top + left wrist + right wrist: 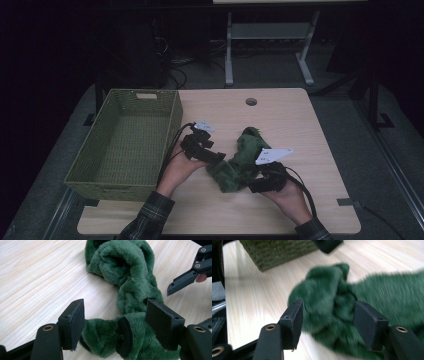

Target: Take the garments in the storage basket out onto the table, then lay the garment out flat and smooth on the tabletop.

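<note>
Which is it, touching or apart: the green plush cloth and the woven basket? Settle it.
Apart. The high view shows bare tabletop between the green plush cloth and the woven basket, with the left gripper in that gap.

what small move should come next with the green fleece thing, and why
Probably close the right gripper on the green fleece garment. Its fingers straddle a bunched fold without visibly pressing it, while the left gripper brackets the other end. A grip at both ends could then lift it toward the basket.
</note>
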